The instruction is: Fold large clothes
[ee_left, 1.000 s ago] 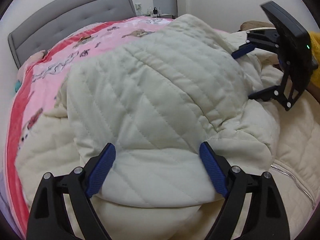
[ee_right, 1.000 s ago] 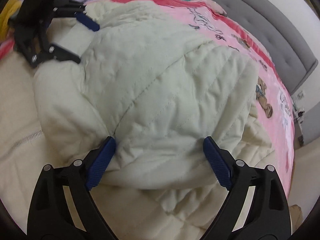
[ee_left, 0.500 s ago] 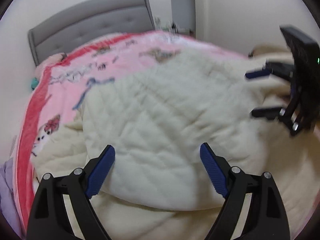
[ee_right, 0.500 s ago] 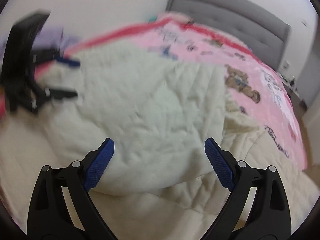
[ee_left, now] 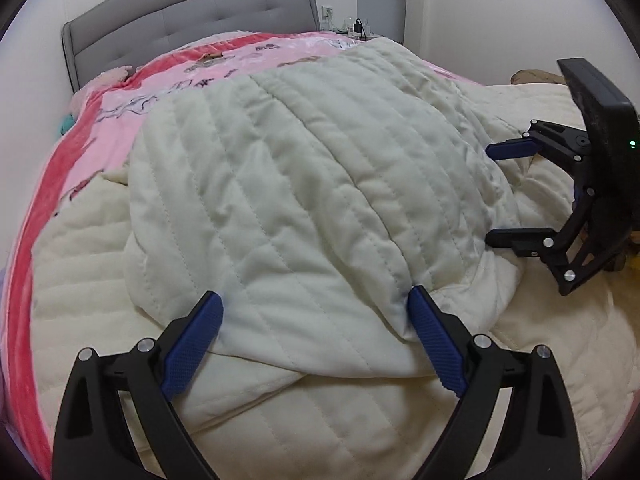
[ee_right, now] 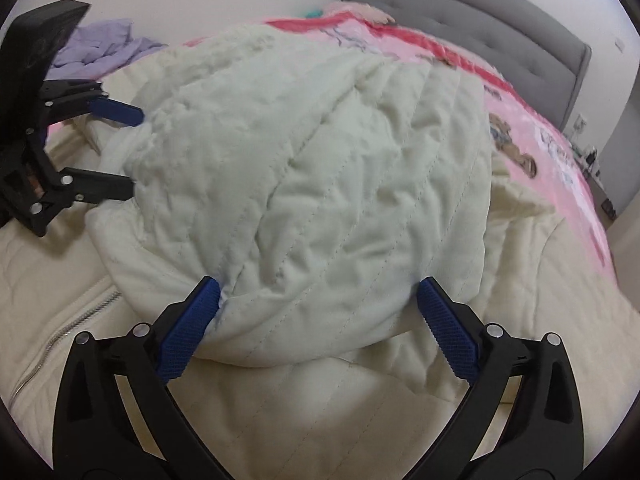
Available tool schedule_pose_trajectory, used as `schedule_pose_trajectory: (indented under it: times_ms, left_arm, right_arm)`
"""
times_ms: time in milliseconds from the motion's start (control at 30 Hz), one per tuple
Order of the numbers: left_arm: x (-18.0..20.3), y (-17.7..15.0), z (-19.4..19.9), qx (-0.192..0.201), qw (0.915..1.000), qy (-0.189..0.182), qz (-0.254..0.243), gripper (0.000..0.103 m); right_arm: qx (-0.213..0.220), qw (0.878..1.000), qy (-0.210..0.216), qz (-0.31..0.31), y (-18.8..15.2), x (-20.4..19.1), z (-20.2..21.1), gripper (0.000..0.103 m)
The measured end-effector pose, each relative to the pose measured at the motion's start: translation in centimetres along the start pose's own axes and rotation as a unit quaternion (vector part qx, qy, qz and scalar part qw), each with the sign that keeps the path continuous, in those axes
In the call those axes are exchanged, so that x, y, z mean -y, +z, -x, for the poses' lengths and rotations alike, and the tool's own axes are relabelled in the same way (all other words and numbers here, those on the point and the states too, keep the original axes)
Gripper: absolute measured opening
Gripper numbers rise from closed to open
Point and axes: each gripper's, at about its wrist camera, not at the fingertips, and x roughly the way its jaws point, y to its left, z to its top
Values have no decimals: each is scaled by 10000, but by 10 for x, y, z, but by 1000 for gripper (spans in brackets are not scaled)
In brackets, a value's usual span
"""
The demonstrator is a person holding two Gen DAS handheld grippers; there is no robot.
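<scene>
A large cream quilted jacket lies spread on the bed, its zip showing at the left of the right wrist view. Its paler upper part is folded over onto the body. My left gripper straddles the near edge of this folded part. Its jaws are opening, the fabric loose between the blue pads. My right gripper straddles the same fold's other corner, jaws also opening, not clamping. Each gripper shows in the other's view, the right gripper and the left gripper, both at the fold's edge.
A pink printed blanket covers the bed under the jacket. A grey padded headboard stands against the wall, a bedside stand with a charger beside it. A purple garment lies crumpled past the left gripper.
Both grippers' jaws have spread a little wider around the fold's edge. Both views swung and blurred half a second ago, then steadied. The folded part now lies flatter on the jacket.
</scene>
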Motion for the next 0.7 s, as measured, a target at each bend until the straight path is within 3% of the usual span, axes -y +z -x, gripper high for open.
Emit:
schedule_pose_trajectory:
  times_ms: [167, 267, 367, 433, 467, 533, 600, 700]
  left_arm:
    - [-1, -5, -6, 31, 10000, -1, 27, 93]
    - [4, -1, 3, 118, 9994, 300, 113, 94]
    - [27, 5, 37, 795, 9924, 912, 233, 94]
    - [47, 10, 54, 1104, 9875, 1107, 214, 94]
    - [59, 14, 61, 1223, 9853, 1178, 181, 94]
    - [82, 22, 72, 1508, 9823, 1107, 112, 95]
    - [99, 28, 71, 1586, 9836, 848, 135, 96]
    - [120, 38, 43, 1229, 9898, 708, 91, 96]
  right_arm:
    - [4, 9999, -101, 16, -2, -2, -6, 95]
    - [96, 9996, -274, -28, 1, -5, 5, 95]
    - [771, 9910, -909, -614, 2, -3, 56, 95]
    - [1100, 9776, -1254, -1285, -9, 7, 95, 95]
    - [1227, 9689, -1442, -1596, -18, 14, 114, 95]
    - [1439, 9393, -2064, -2332, -44, 32, 160, 95]
    - [1615, 8982, -2599, -3156, -80, 57, 207, 95]
    - [1634, 8314, -3042, -4353, -138, 97, 254, 95]
